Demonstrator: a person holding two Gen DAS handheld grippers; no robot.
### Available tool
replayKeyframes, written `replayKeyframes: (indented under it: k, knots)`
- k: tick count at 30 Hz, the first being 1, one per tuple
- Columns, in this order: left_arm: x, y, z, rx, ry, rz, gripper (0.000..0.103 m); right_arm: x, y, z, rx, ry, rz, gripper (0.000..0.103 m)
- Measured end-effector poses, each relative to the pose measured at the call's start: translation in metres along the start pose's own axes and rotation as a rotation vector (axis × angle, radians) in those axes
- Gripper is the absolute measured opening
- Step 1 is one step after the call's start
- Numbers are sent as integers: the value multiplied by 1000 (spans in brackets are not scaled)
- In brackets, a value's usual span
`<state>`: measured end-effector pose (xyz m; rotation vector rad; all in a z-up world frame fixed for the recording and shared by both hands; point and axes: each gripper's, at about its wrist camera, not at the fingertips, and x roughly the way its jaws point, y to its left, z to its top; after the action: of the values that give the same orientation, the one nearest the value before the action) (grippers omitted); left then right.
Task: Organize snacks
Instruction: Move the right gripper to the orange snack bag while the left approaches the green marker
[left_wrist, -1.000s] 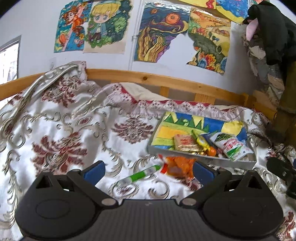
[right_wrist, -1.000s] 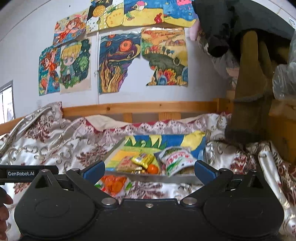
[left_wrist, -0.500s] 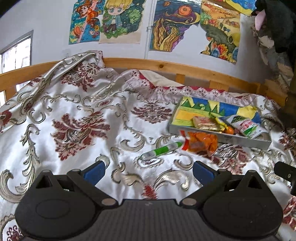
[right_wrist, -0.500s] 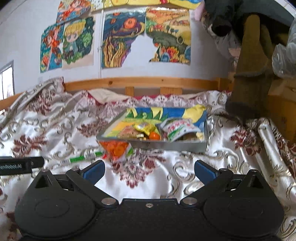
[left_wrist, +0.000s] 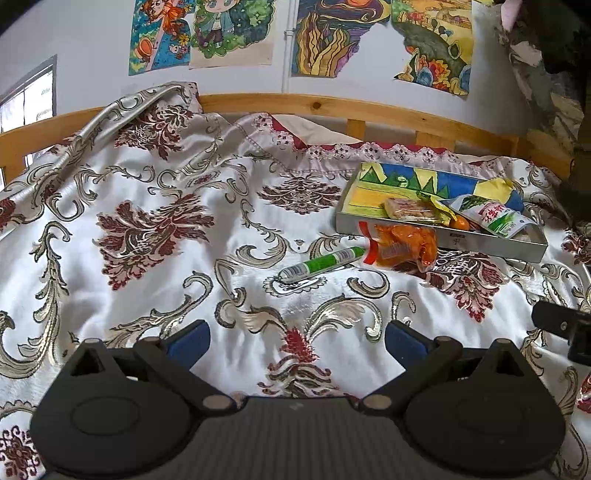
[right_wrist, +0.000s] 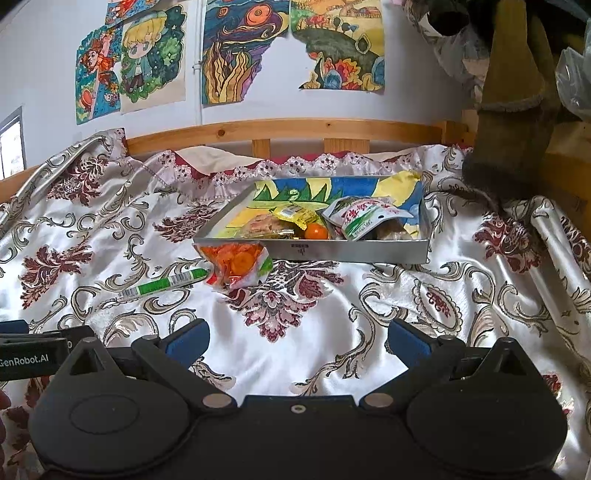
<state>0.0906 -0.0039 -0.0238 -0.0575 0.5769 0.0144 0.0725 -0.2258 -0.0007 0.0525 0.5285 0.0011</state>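
While both tools are hovering low over the patterned bedspread (left_wrist: 155, 206), I am holding the left gripper (left_wrist: 295, 338) and the right gripper (right_wrist: 297, 338) released, jaws spread wide and grasping nothing. Two snacks are lying loose on the cloth: a green-and-white stick snack (left_wrist: 322, 264) and, touching its far end, an orange snack bag (left_wrist: 400, 248) leaning against the front wall of the shallow tray (right_wrist: 362, 254). Inside the tray, a flat wrapped bar (left_wrist: 406, 210), a yellow packet (right_wrist: 293, 214), a small orange fruit (right_wrist: 317, 232) and a green-and-white pouch (right_wrist: 364, 218) are already sitting together.

I am judging the stick as the left tool's next pick, since it is lying nearest that side. To do it well, I am planning to turn the jaws across the stick's narrow width, come down at its middle, and press lightly so the satin does not bunch between the pads. The bag looks crinkly and soft; gripping its sealed edge should be avoiding crushed contents.
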Motion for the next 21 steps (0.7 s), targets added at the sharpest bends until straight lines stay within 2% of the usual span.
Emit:
replayKeyframes:
  k: [9, 21]
  knots:
    - [12, 2, 3, -65, 3, -18, 102, 10, -2, -5, 27, 17, -4, 102]
    - [29, 1, 11, -88, 36, -29, 102, 24, -4, -10, 64, 27, -2, 102]
